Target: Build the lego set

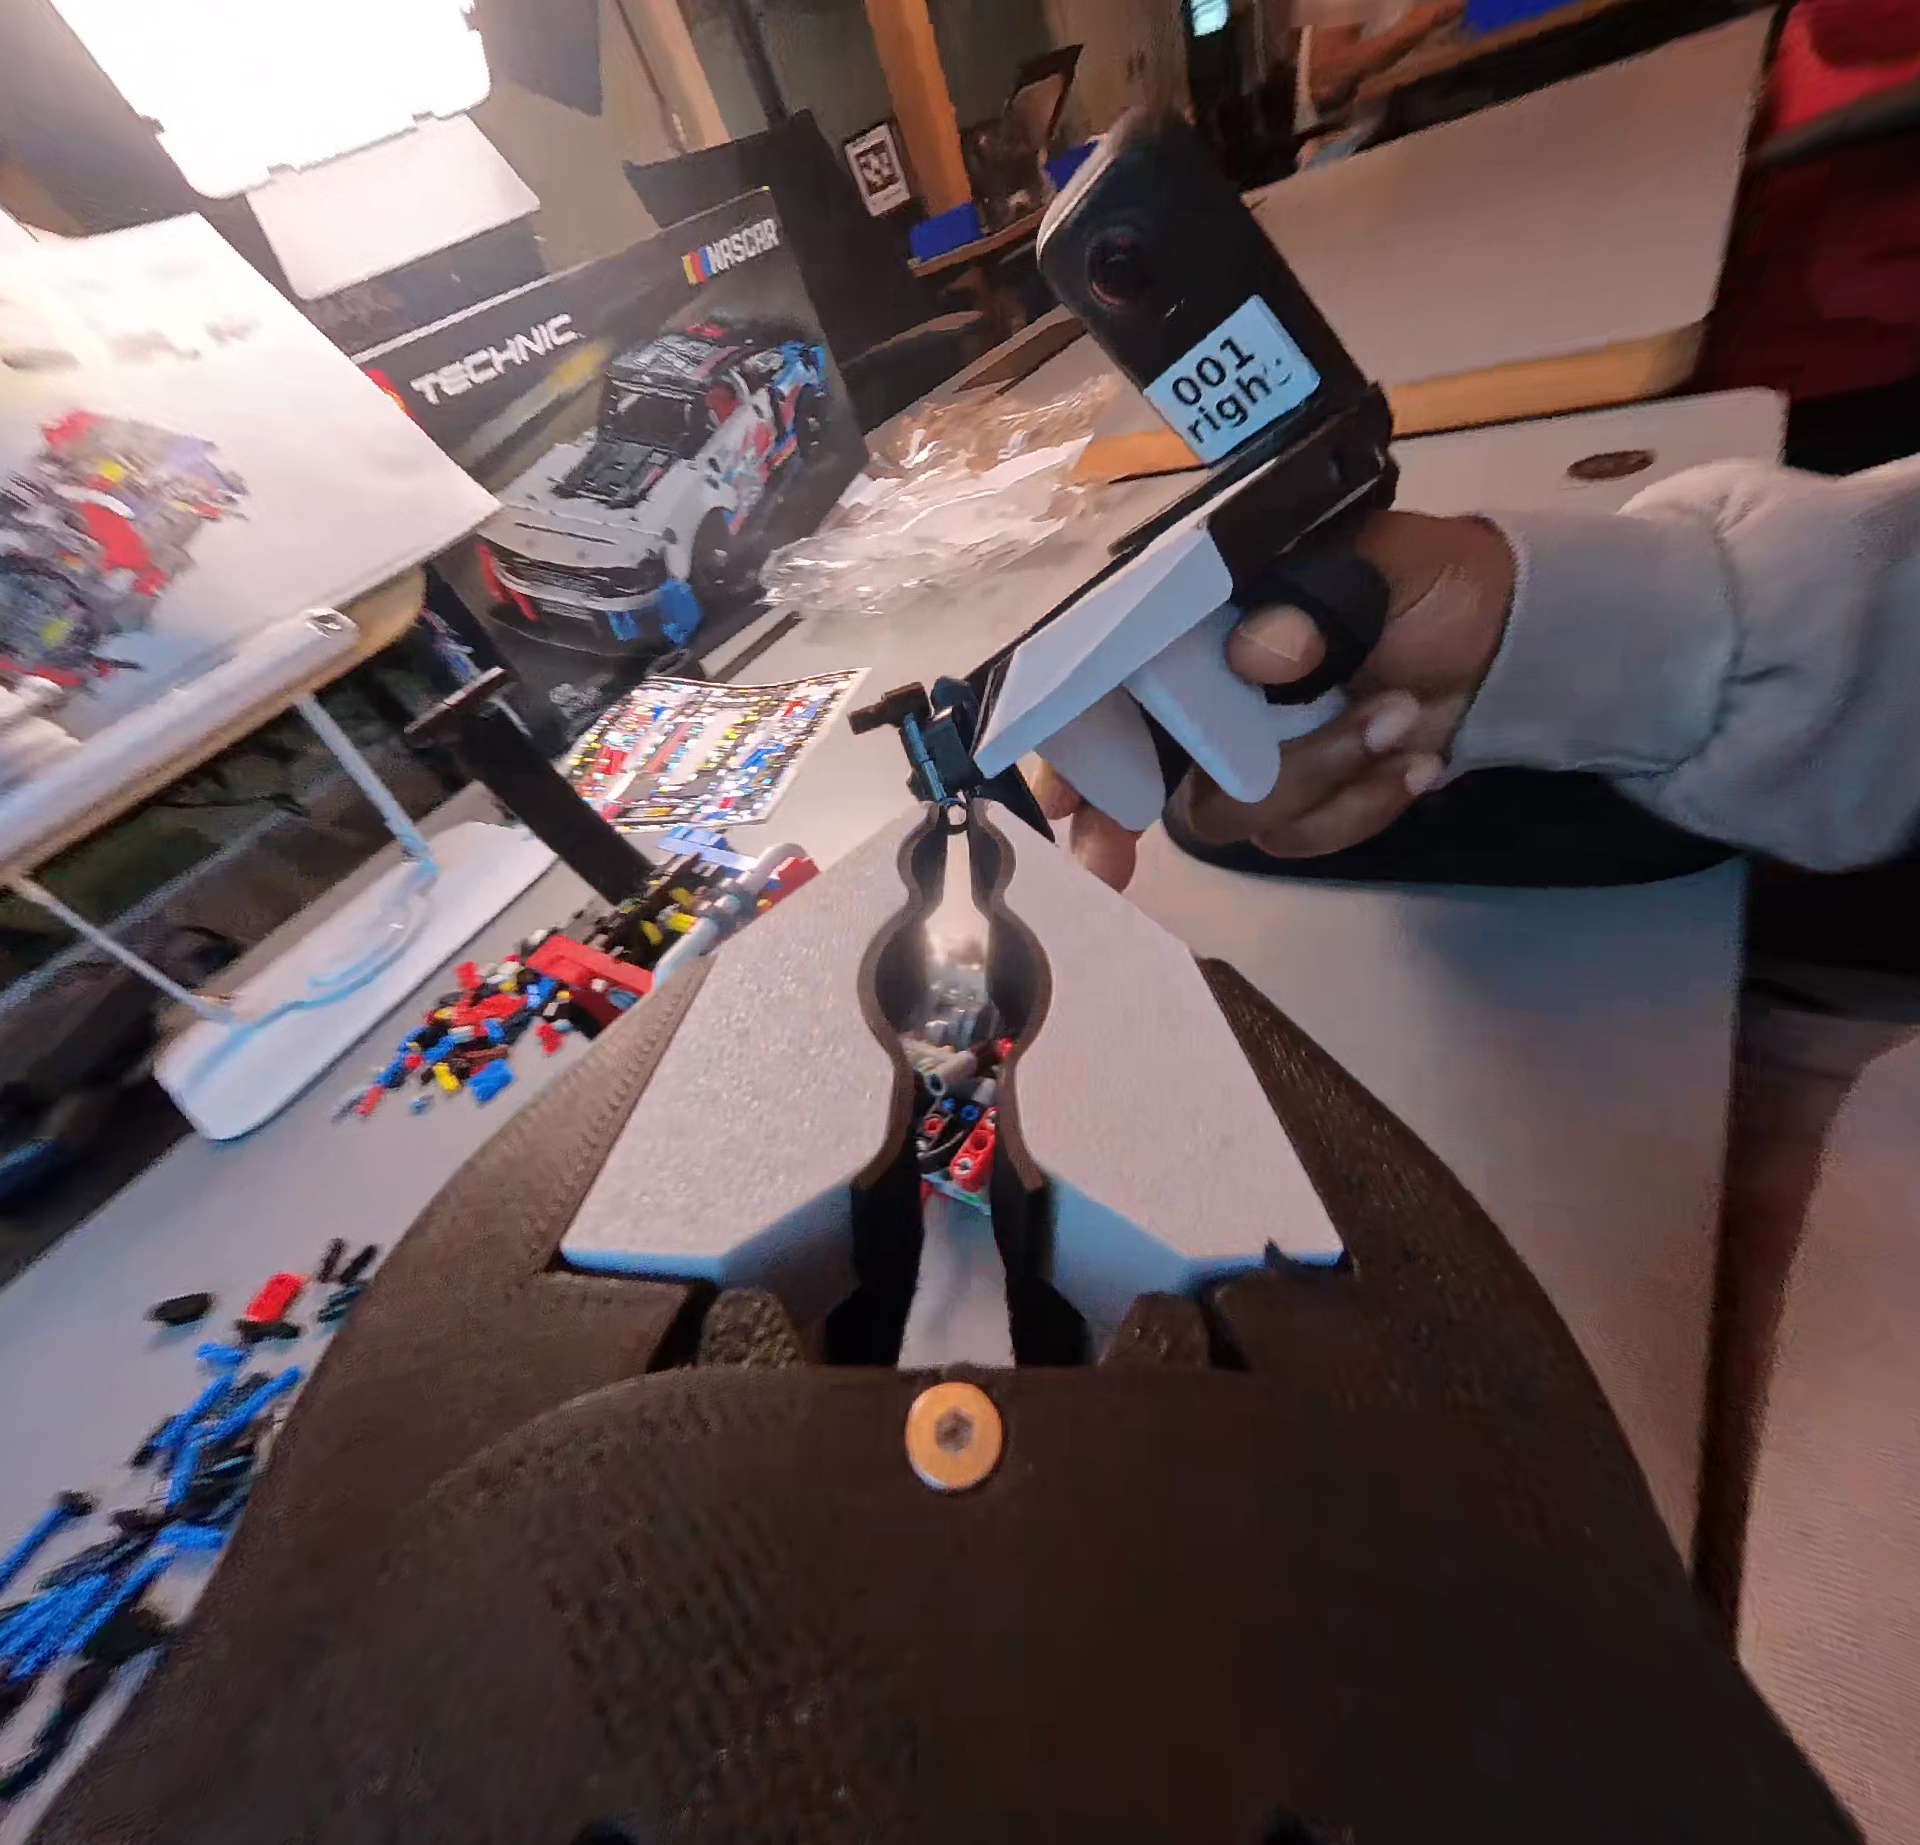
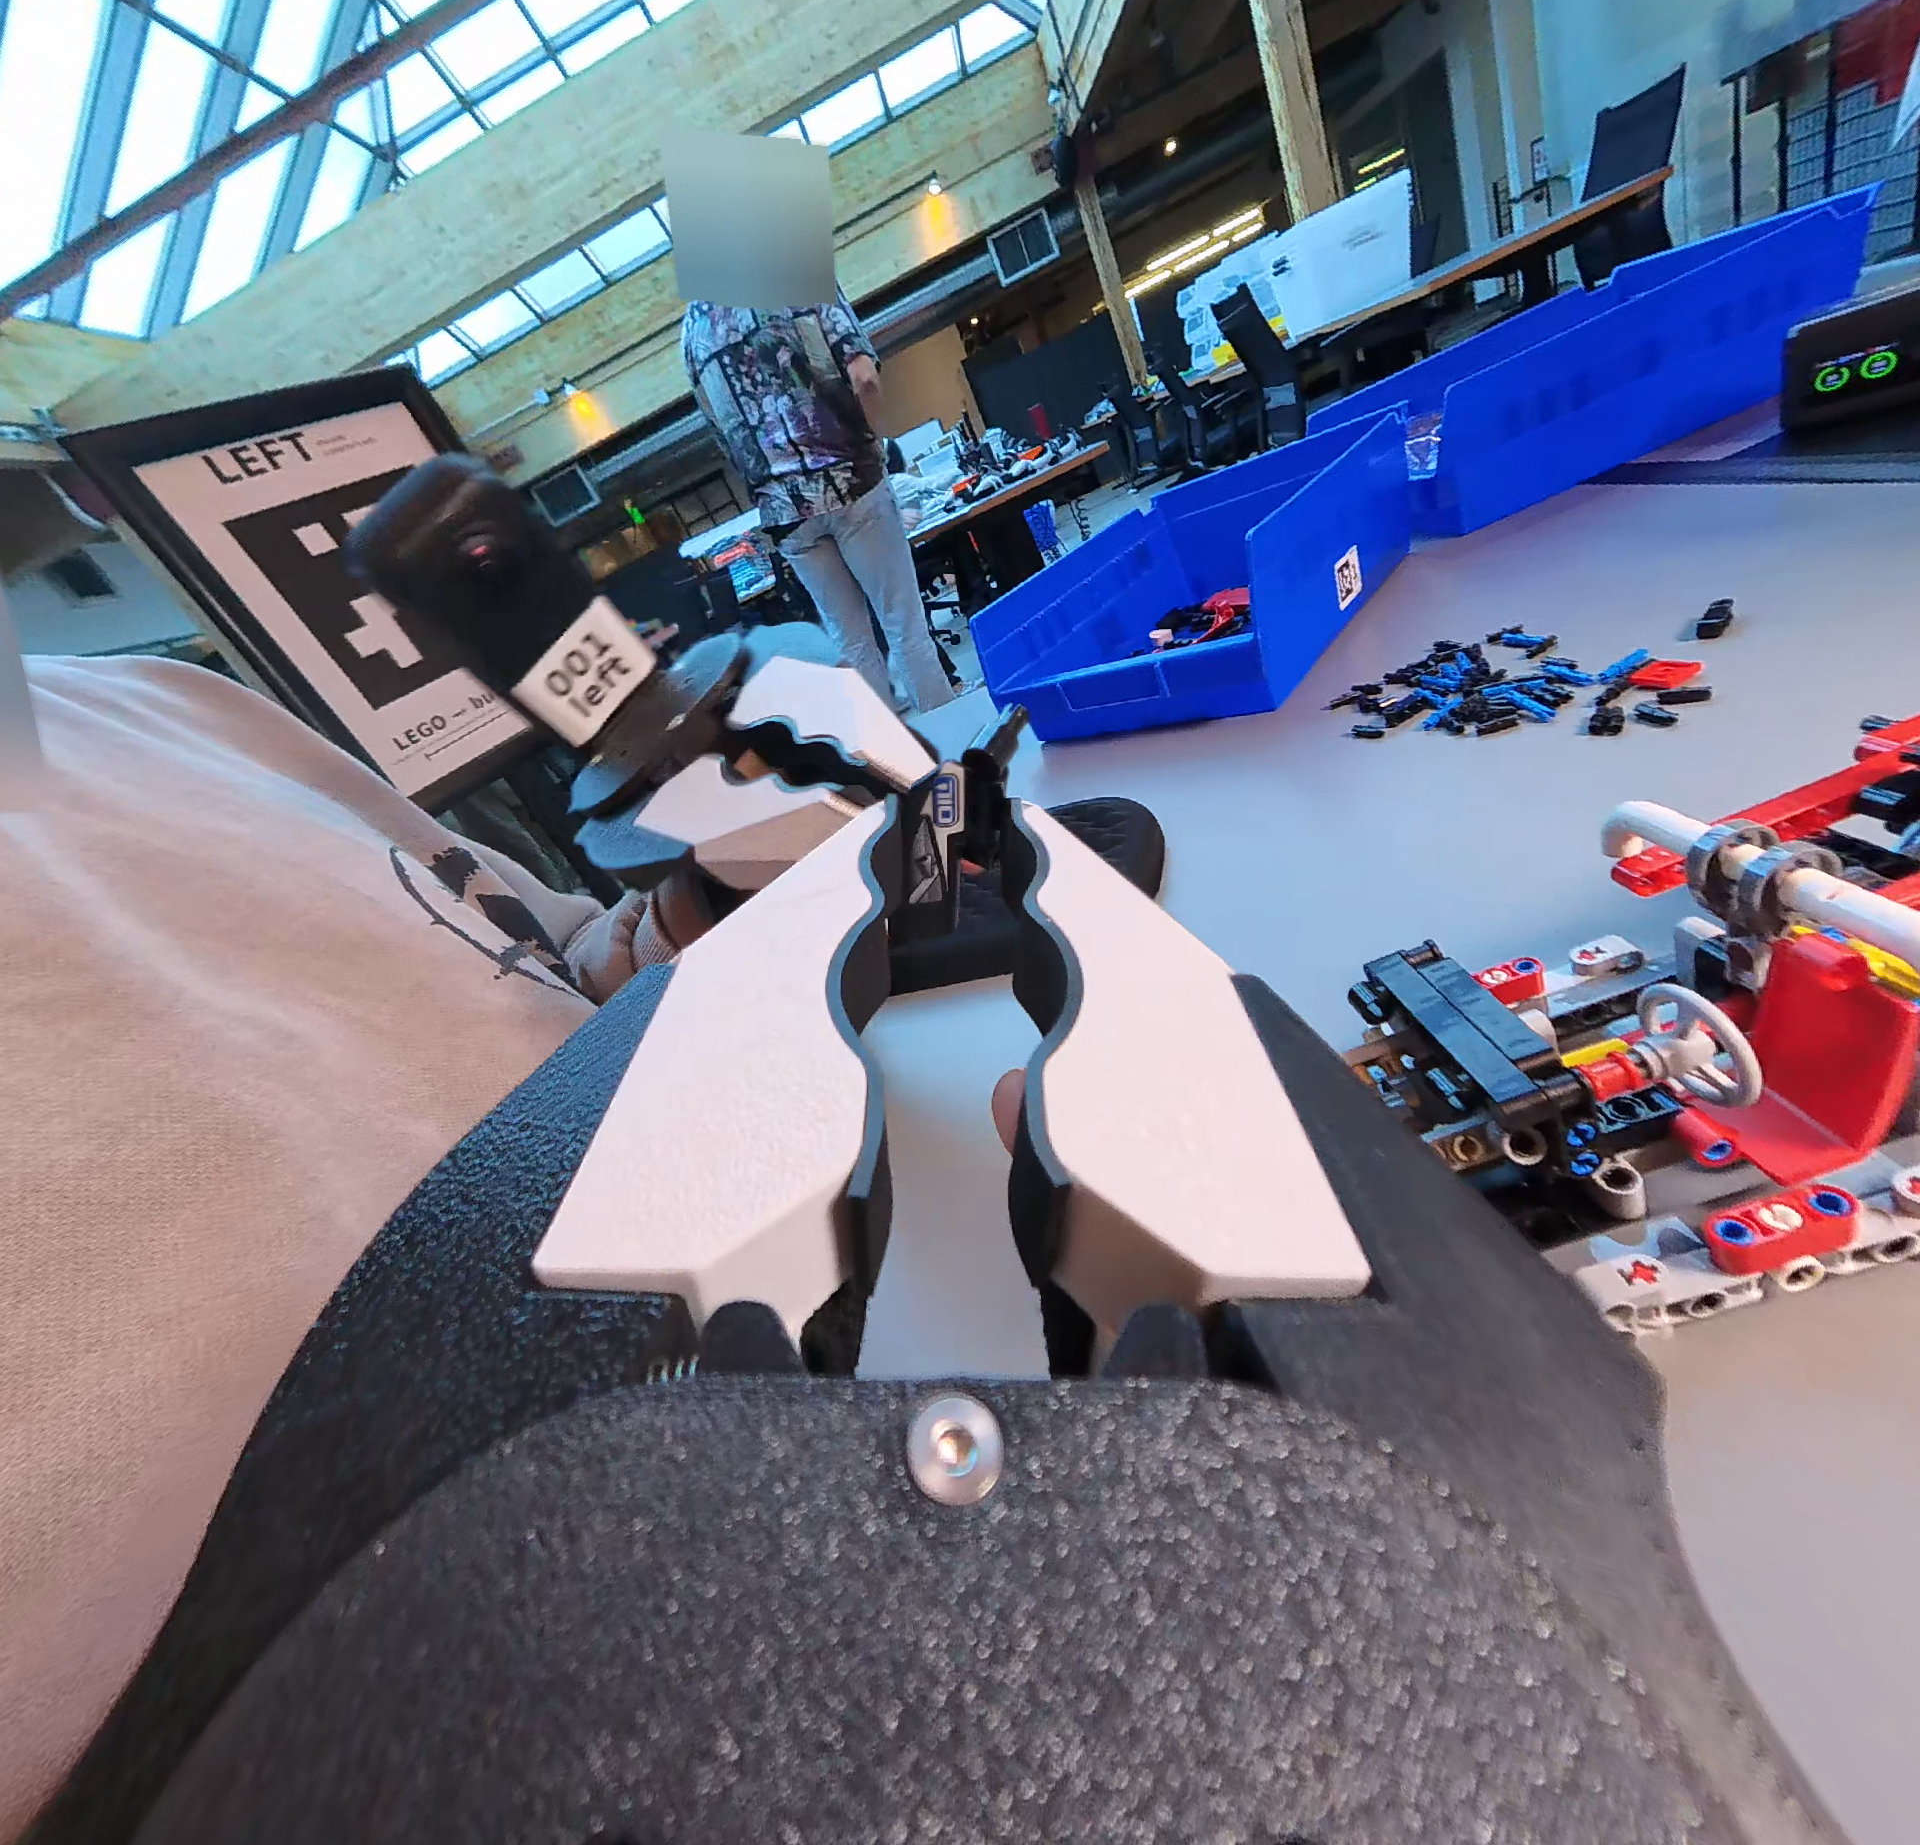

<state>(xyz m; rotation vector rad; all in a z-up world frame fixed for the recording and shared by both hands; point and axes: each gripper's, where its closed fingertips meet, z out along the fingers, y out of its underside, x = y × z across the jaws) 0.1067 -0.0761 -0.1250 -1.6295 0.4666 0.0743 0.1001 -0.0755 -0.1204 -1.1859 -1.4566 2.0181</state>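
Note:
Both grippers meet in mid-air over the grey table on one small black Lego assembly with a blue-and-white sticker. My right gripper is shut on it, and it shows in the left wrist view held by a hand. My left gripper is shut on the lower end of the same assembly. It comes in from the left in the right wrist view. The partly built red, black and grey car chassis lies on the table to the right and also shows in the left wrist view.
Loose coloured pieces and blue and black pins lie scattered. Blue bins stand behind. The set's box, a booklet on a stand, a sticker sheet and plastic bags are around. A person stands far off. The tips of both grippers are at nearly the same place.

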